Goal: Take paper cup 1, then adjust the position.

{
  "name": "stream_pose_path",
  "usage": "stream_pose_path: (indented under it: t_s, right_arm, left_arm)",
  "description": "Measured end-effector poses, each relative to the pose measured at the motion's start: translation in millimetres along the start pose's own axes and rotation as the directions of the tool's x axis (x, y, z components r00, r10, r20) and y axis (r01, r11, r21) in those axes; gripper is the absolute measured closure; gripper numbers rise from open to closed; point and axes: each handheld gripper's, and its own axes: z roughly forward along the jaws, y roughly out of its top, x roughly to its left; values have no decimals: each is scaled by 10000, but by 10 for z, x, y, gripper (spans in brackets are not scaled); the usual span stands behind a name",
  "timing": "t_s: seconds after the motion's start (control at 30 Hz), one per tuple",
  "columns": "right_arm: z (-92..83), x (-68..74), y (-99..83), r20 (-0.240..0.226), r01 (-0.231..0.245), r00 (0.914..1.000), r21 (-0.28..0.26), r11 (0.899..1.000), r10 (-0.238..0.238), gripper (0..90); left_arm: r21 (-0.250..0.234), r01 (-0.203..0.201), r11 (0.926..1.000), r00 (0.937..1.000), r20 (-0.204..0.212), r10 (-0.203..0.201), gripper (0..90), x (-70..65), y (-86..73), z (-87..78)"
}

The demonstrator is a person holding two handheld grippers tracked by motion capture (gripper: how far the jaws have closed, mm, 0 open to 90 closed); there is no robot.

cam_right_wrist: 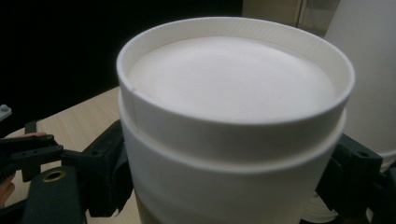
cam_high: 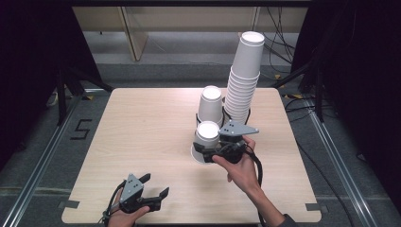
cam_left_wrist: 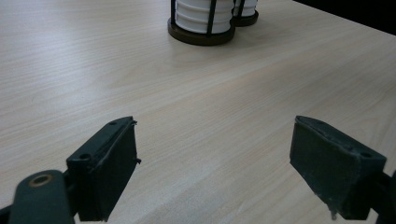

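The white paper cup point(cam_high: 207, 140) stands upside down, its flat base up and its wide rim on the desk point(cam_high: 142, 142); in the right gripper view point(cam_right_wrist: 233, 121) a second cup's ridge shows just under the top, so it is a nested pair; it sits right of the desk's centre, at six o'clock from the short inverted cups point(cam_high: 211, 105), upright, not tilted.

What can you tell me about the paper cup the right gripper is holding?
The paper cup is plain white, looks like matte paper and stands upside down, its recessed bottom facing up. A second rim shows just under the top, so it seems to be nested cups. The right gripper clamps its sides. Its wide mouth is at the wooden table, before two cup stacks.
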Motion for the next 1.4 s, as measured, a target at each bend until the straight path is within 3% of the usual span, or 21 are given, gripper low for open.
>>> stream_pose_path:
  t_s: [0.27, 0.3, 0.33, 0.43, 0.47, 0.53, 0.6, 0.63, 0.67, 0.7, 0.73, 0.77, 0.9, 1.03, 1.07, 1.2, 1.27, 1.37, 1.4]
  right_arm:
    - [42, 33, -121, -278, -163, 9995, 174, 9997, 168, 189]
    - [30, 48, -127, -246, -316, 9992, 249, 9992, 322, 189]
    - [46, 40, -133, -384, -57, 9992, 99, 9999, 60, 189]
    - [64, 64, -145, -414, -140, 9990, 99, 9999, 144, 189]
    - [87, 85, -157, -569, -103, 9983, 171, 9998, 113, 189]
    - [114, 118, -168, -631, -48, 9980, 176, 9998, 59, 189]
    - [133, 136, -173, -804, -35, 9967, 211, 9998, 52, 189]
    - [136, 153, -175, -721, 129, 9973, 245, 9996, -112, 189]
    - [162, 178, -184, -924, 73, 9957, 211, 9997, -53, 189]
    - [171, 201, -191, -953, 96, 9954, 289, 9995, -68, 189]
    - [189, 255, -209, -1041, -3, 9946, 402, 9992, 44, 189]
    - [223, 267, -221, -1245, 196, 9921, 280, 9994, -159, 189]
    - [262, 319, -253, -1305, 455, 9907, 411, 9981, -398, 189]
    - [332, 383, -313, -1540, 444, 9875, 604, 9972, -346, 190]
    - [350, 397, -325, -1661, 428, 9856, 599, 9973, -324, 191]
    - [374, 438, -339, -1666, 595, 9848, 516, 9969, -502, 192]
    - [401, 476, -345, -1957, 491, 9799, 484, 9976, -387, 192]
    - [414, 518, -348, -1998, 414, 9794, 524, 9978, -301, 193]
    - [418, 523, -347, -2031, 580, 9780, 500, 9971, -467, 193]
  left_arm:
    - [-8, -44, 10000, 10000, -2, 44, 144, -2, 4, -10]
    - [-177, 5, 9998, 10000, 75, -3, 144, -1, 1, -2]
    - [-226, 48, 9997, 10000, -11, -48, 144, -8, 9, -15]
    - [-593, 107, 9982, 9999, 65, -103, 143, -12, 17, -17]
    - [-1138, 127, 9934, 9995, 291, -95, 143, -49, 48, -27]
    - [-1287, 99, 9916, 9994, 354, -54, 143, -72, 62, -30]
    - [-1797, -119, 9836, 9974, 672, 244, 143, -132, 86, -20]
    - [-1807, -306, 9831, 9970, 646, 429, 143, -164, 97, -29]
    - [-1908, -437, 9807, 9961, 673, 575, 143, -189, 105, -22]
    - [-2090, -399, 9771, 9954, 765, 570, 143, -220, 113, -2]
    - [-2108, -412, 9767, 9936, 939, 622, 143, -244, 120, 34]
    - [-2167, -441, 9752, 9921, 1053, 683, 143, -251, 119, 65]
    - [-2113, -445, 9764, 9916, 1096, 689, 143, -268, 114, 124]
    - [-2164, -406, 9755, 9894, 1275, 695, 143, -272, 121, 173]
    - [-2309, -357, 9723, 9879, 1390, 693, 143, -276, 120, 195]
    - [-2153, -428, 9756, 9870, 1425, 747, 143, -293, 121, 203]
    - [-2068, -447, 9774, 9872, 1409, 749, 143, -302, 120, 209]
    - [-2051, -486, 9775, 9868, 1415, 788, 143, -304, 119, 219]
    - [-2189, -455, 9747, 9862, 1455, 788, 142, -305, 115, 234]
